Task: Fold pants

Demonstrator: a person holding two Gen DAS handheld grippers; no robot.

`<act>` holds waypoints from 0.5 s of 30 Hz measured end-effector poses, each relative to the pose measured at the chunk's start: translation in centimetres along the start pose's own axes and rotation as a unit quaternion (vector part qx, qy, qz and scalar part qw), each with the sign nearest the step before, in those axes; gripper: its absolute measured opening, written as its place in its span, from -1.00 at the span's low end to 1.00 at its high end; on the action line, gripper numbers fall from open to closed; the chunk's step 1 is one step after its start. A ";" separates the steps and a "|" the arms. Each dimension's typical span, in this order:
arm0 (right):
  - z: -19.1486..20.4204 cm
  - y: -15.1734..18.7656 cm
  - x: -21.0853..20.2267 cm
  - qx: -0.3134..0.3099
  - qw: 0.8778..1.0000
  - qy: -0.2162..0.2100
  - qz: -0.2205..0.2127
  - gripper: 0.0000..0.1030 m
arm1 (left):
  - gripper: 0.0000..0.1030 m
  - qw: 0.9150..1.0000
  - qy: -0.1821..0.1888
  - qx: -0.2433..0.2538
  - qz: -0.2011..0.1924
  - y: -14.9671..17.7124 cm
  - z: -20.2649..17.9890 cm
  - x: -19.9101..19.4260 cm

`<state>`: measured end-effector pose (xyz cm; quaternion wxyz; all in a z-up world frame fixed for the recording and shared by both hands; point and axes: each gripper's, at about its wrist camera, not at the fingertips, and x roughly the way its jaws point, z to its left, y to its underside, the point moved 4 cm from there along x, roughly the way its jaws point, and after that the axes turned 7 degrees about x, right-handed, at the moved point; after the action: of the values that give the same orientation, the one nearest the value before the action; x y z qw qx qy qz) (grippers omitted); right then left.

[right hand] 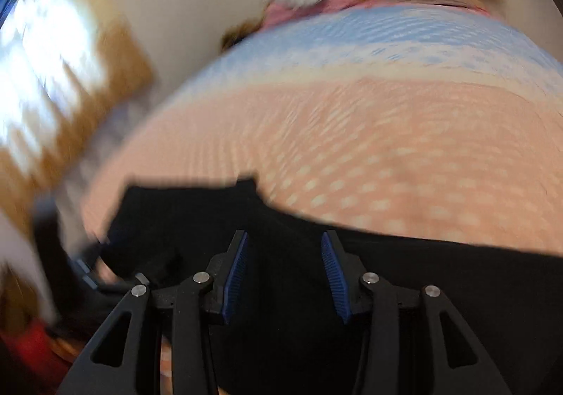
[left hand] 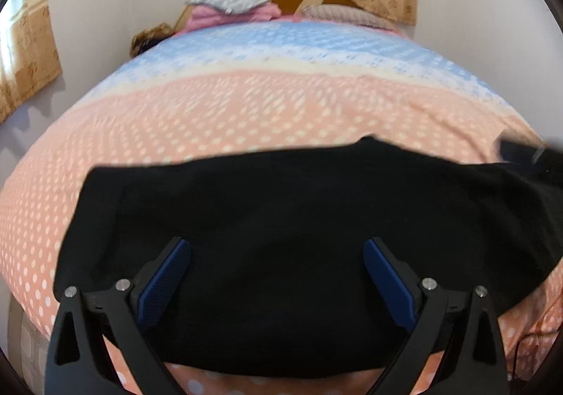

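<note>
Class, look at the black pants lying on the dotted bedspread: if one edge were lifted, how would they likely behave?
The black pants would probably droop rather than hold shape: they lie flat, following the bedspread. They look soft and thin, so likely light. Pushed, they would probably bunch rather than slide; the fabric looks matte.

Left gripper [left hand: 277, 247] gapes wide, angled downward; right gripper [right hand: 284, 242] stands partly parted, nothing clamped.

I'm seeing the black pants [left hand: 281, 219] lying flat, folded, filling the lower half of the frame.
</note>
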<state>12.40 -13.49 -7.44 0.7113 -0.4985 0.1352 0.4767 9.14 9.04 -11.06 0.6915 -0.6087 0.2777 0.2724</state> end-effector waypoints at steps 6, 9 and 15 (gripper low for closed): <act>-13.4 -1.7 -16.4 0.113 0.974 0.083 -0.175 -0.10 | 0.96 0.999 0.004 0.023 -0.043 -2.0 -2.3 -2.0; -24.2 0.6 -24.8 0.204 0.932 0.212 -0.212 0.01 | 0.96 0.998 0.027 0.019 -0.045 -2.5 -4.0 -2.2; -36.7 5.9 -30.6 0.320 0.883 0.294 -0.176 0.03 | 0.96 0.997 0.058 0.048 -0.029 -3.0 -8.5 -2.0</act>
<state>2.37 -60.63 -7.58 0.8318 -0.3772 0.3934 0.1058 9.41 0.16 -8.46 0.7102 -0.5972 0.3126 0.2032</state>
